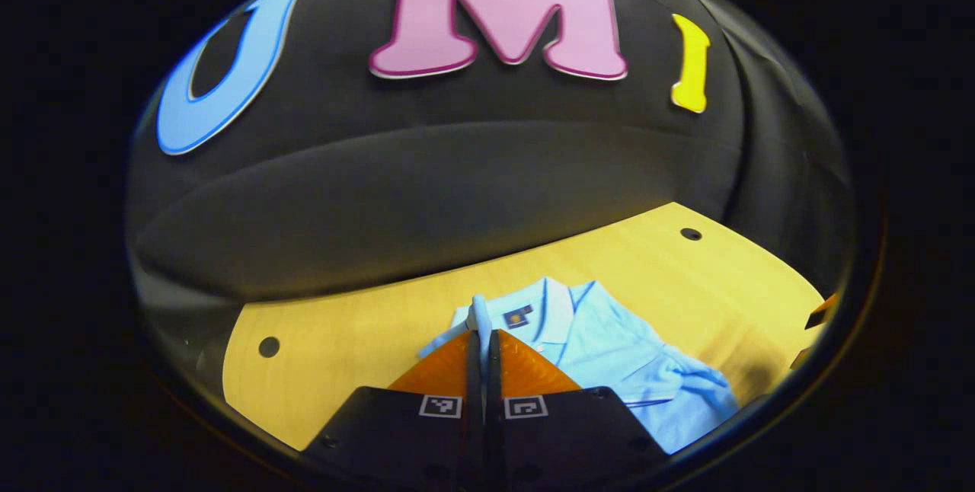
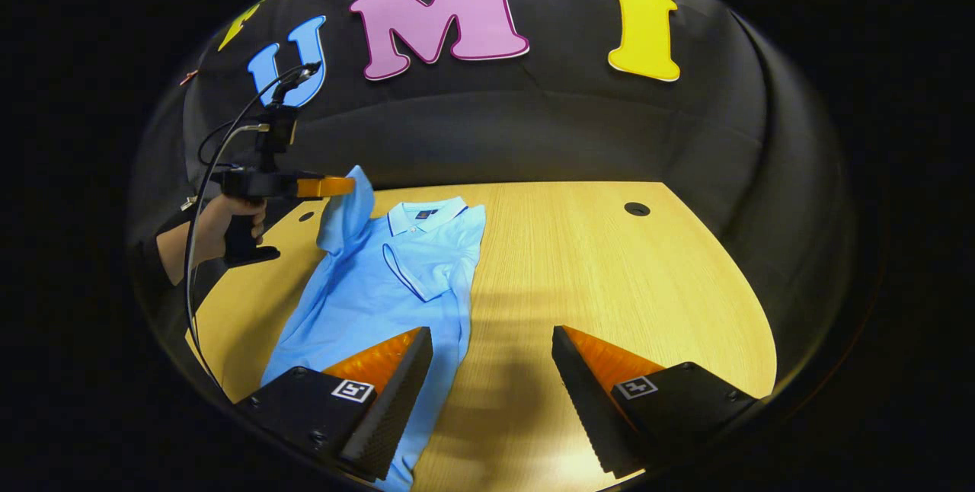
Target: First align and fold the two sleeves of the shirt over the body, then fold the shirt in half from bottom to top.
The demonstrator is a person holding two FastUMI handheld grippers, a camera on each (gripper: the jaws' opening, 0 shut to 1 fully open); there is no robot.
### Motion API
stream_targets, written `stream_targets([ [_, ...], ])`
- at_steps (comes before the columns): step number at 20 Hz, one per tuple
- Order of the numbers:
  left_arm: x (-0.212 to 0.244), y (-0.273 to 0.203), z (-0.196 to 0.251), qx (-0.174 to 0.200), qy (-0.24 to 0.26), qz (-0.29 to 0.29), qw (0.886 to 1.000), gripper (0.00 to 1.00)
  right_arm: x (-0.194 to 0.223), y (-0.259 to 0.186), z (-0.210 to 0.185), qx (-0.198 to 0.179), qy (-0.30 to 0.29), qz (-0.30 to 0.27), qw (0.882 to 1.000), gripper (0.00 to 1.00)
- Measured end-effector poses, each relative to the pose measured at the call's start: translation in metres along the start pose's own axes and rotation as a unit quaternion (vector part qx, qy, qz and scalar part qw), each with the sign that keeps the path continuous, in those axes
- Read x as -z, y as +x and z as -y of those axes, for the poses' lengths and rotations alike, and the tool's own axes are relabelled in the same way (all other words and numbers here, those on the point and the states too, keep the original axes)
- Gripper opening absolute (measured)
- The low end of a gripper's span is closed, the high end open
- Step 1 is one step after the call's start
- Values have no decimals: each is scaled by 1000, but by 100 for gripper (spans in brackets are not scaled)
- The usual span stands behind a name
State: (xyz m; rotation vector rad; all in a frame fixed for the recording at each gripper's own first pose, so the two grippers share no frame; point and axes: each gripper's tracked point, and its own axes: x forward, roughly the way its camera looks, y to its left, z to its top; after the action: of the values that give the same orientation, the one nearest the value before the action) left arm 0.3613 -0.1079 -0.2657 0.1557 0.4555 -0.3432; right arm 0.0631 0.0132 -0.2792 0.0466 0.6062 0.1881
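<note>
A light blue polo shirt lies front up on the wooden table, collar toward the far wall. Its right sleeve is folded over the body. The left sleeve is lifted off the table, pinched by my left gripper, which a hand holds at the left. In the left gripper view that gripper is shut on the sleeve fabric, with the shirt below and to the right. My right gripper hovers open above the table beside the shirt's lower edge, holding nothing.
Round cable holes are set in the table near its far corners. The black booth wall rises behind the table. Bare wood spreads to the right of the shirt.
</note>
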Motion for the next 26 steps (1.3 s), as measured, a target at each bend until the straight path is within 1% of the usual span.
stream_targets([
  [3,3,13,55,41,-30,0,999,6,0,-3,8,3,9,1,1000,99],
  [5,9,12,89,81,-63,-7,995,14,-1,-4,14,8,12,4,1000,99],
  [6,9,8,99,94,-77,-6,993,24,0,-6,15,10,14,4,1000,99],
  [7,10,2,104,98,-85,1,991,47,1,-6,17,11,17,3,1000,99],
  [8,12,-4,102,94,-86,7,992,69,2,-10,19,13,20,4,1000,99],
  [10,21,-22,96,82,-89,8,993,99,6,-15,19,18,22,4,1000,99],
  [14,45,-89,77,52,-111,13,992,98,20,-22,5,15,27,-9,999,99],
  [16,69,-131,64,36,-102,-3,994,97,28,-30,-3,15,31,-17,999,99],
  [19,105,-196,48,13,-101,-19,995,97,43,-41,-26,4,38,-27,999,99],
  [20,118,-211,43,-5,-100,-25,995,97,52,-45,-34,-2,34,-36,999,99],
  [21,135,-229,36,-32,-104,-36,993,97,61,-48,-43,-8,30,-45,998,99],
  [22,148,-247,33,-47,-112,-43,992,97,69,-51,-53,-16,27,-53,998,99],
  [24,174,-276,34,-60,-129,-55,988,97,83,-59,-71,-25,22,-64,997,99],
  [26,204,-293,42,-54,-141,-65,986,98,100,-68,-89,-33,20,-74,997,99],
])
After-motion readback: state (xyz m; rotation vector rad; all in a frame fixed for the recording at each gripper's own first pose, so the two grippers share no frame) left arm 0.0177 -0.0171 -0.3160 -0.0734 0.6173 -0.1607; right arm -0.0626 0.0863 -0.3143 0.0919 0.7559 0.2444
